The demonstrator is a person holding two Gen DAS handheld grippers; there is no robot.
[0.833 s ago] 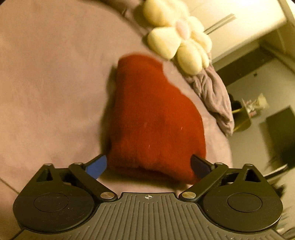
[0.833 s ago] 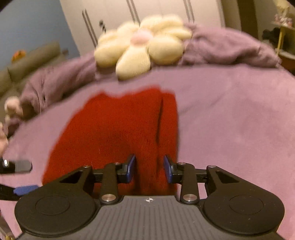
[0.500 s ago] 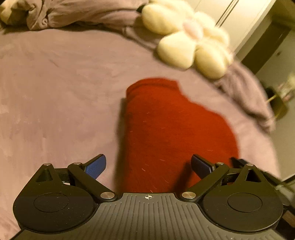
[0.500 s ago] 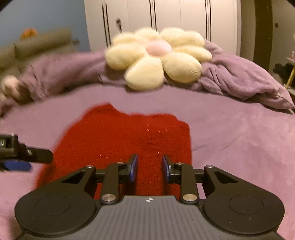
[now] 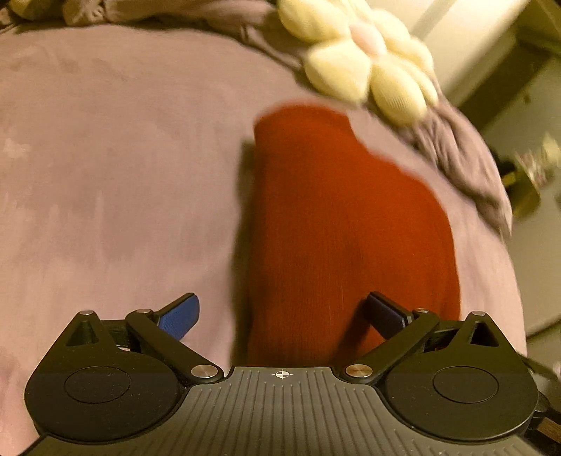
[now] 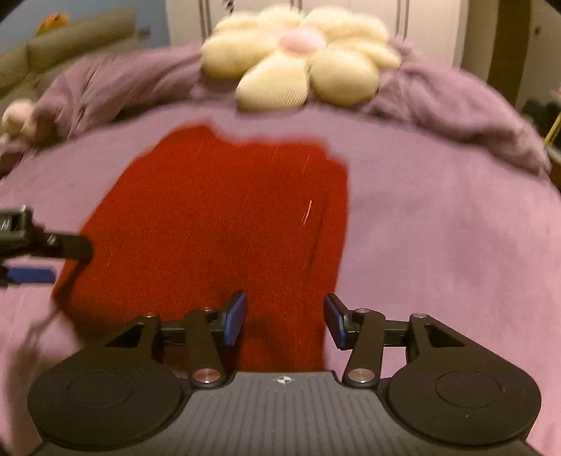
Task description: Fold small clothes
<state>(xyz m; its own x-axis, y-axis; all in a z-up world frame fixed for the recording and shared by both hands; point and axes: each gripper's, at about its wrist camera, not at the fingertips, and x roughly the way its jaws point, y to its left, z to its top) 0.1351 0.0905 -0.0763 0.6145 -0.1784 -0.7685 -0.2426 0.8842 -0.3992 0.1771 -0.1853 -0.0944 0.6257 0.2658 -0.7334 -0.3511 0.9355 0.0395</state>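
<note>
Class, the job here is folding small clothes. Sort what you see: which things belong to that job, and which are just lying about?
Part of the job:
- red knitted garment, flat on the purple bedspread
- left gripper, open
- right gripper, jaws opening, pressing nothing

Just lying about:
- cream flower-shaped plush cushion
- crumpled purple blanket

A mauve bedspread is covering the bed, with a rumpled purple blanket bunching along its far edge. A cream flower-shaped cushion is lying against it. White wardrobe doors are standing behind, and what is probably a grey-green sofa is showing, blurred, at the left under warm, dim light.
</note>
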